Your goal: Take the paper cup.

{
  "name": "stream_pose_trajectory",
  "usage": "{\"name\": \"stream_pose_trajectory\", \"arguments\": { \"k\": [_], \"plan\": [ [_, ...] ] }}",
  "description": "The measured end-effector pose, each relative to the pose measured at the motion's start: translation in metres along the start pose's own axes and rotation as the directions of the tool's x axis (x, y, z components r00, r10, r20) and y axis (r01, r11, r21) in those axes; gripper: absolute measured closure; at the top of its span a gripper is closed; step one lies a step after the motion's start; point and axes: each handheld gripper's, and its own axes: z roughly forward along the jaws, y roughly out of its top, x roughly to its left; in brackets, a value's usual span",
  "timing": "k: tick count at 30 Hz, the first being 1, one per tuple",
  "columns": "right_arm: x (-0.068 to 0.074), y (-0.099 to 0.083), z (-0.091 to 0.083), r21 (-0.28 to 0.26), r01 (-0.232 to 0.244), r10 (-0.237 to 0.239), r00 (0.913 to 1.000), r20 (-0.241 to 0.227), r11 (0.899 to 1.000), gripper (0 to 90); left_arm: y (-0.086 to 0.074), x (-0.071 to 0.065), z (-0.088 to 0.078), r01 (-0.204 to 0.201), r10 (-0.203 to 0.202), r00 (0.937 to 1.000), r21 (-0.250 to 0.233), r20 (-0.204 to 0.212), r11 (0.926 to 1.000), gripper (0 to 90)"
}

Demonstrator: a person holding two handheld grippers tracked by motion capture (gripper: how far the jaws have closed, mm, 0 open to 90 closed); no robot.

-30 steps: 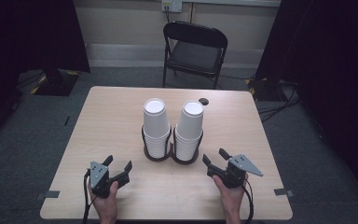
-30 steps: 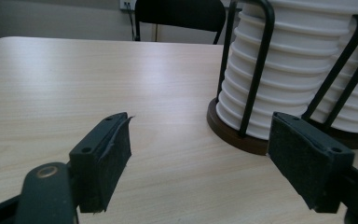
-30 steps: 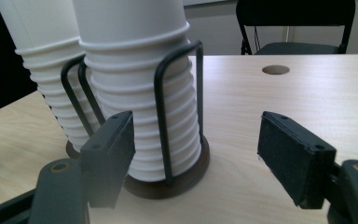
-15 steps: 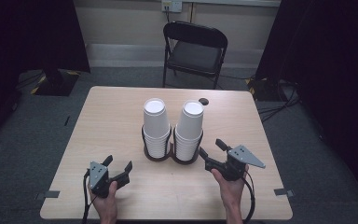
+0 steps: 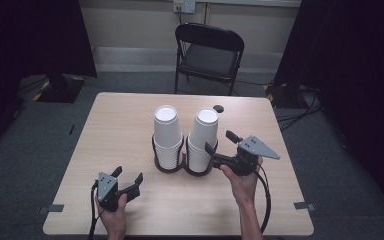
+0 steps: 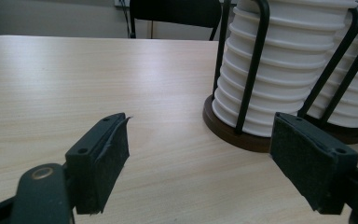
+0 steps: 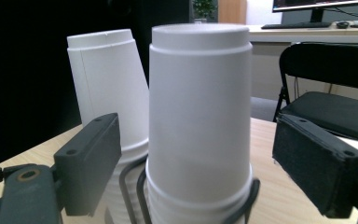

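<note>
Two stacks of upturned white cups stand in black wire holders at the table's middle: a left stack (image 5: 167,132) and a right stack (image 5: 203,135). My right gripper (image 5: 218,140) hovers raised, just right of the right stack, and its jaws have just been opening with nothing pressed between them. In the right gripper view the right stack (image 7: 200,116) stands straight ahead of the open jaws, with the left stack (image 7: 109,84) behind. My left gripper (image 5: 127,182) rests open near the front left, empty. In its view the holder's base (image 6: 233,133) lies ahead to the right.
A black folding chair (image 5: 210,50) stands beyond the table's far edge. A small dark round object (image 5: 218,108) lies on the table behind the right stack. Bare wood (image 5: 120,125) spreads left of the cups. Cables trail from both grippers over the front edge.
My right gripper has risen and moved toward the right cup stack, and its jaws have gone from shut to open. The left gripper has stayed put.
</note>
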Motion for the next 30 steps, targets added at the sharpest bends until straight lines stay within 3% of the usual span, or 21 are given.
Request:
{"name": "stream_pose_trajectory", "arguments": {
  "k": [11,27,30],
  "plan": [
    [-0.008,0.02,0.034,0.014,0.017,-0.017,0.9998,-0.013,1.0,13.6,0.0,-0.001,0.0,0.0,0.0,1.0,0.001,-0.003,1.0,20.0],
    [-0.01,0.014,0.059,0.07,0.017,-0.015,0.9995,-0.028,0.997,13.9,0.0,-0.001,-0.001,-0.005,0.004,1.0,-0.011,-0.004,0.9999,20.1],
    [-0.009,0.012,0.064,0.088,0.026,-0.024,0.9996,-0.014,0.996,16.5,0.0,-0.001,-0.001,-0.015,0.015,0.9999,-0.005,-0.004,0.9999,20.2]
  ]
}}
